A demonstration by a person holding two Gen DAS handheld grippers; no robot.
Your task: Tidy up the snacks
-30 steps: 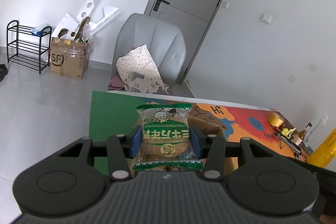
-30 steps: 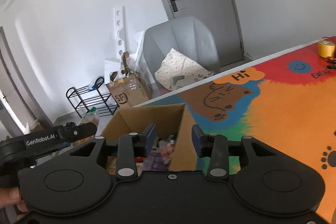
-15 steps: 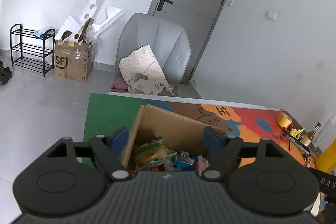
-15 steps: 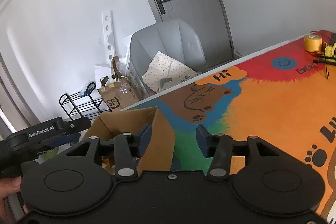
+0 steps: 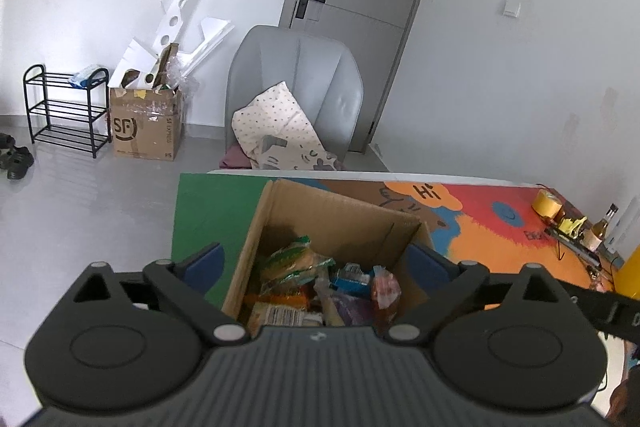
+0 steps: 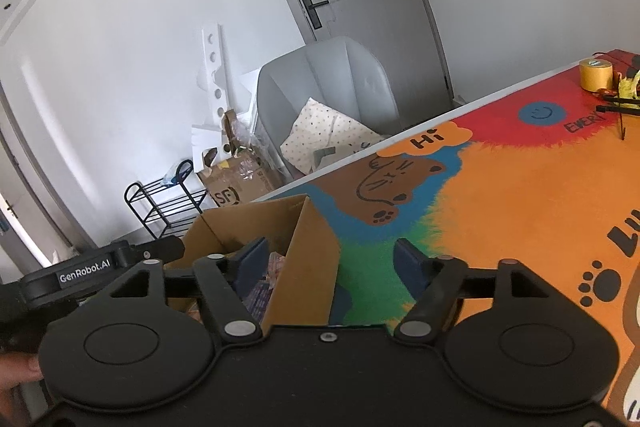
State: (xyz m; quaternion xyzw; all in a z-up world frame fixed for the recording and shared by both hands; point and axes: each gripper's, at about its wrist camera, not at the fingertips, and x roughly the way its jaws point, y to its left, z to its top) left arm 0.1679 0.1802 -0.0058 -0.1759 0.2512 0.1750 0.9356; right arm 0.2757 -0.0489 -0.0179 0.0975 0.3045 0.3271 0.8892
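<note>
An open cardboard box (image 5: 340,219) stands on the colourful mat and holds several snack packets. The green-edged cookie packet (image 5: 296,263) lies on top at the box's left side. My left gripper (image 5: 316,263) is wide open and empty above the box. My right gripper (image 6: 326,263) is open and empty, over the box's right wall (image 6: 308,267); the box shows in the right wrist view with packets (image 6: 272,275) inside. The left gripper's body (image 6: 88,267) shows at the left of the right wrist view.
The mat (image 6: 520,195) spreads to the right. A yellow tape roll (image 6: 596,75), a small bottle (image 5: 600,227) and tools lie at its far end. A grey chair (image 5: 292,87) with a cushion stands behind the table, beside a cardboard carton (image 5: 144,127) and a black rack (image 5: 64,107).
My left gripper opened and let the cookie packet fall into the box. My right gripper opened a little wider and swung right, toward the mat.
</note>
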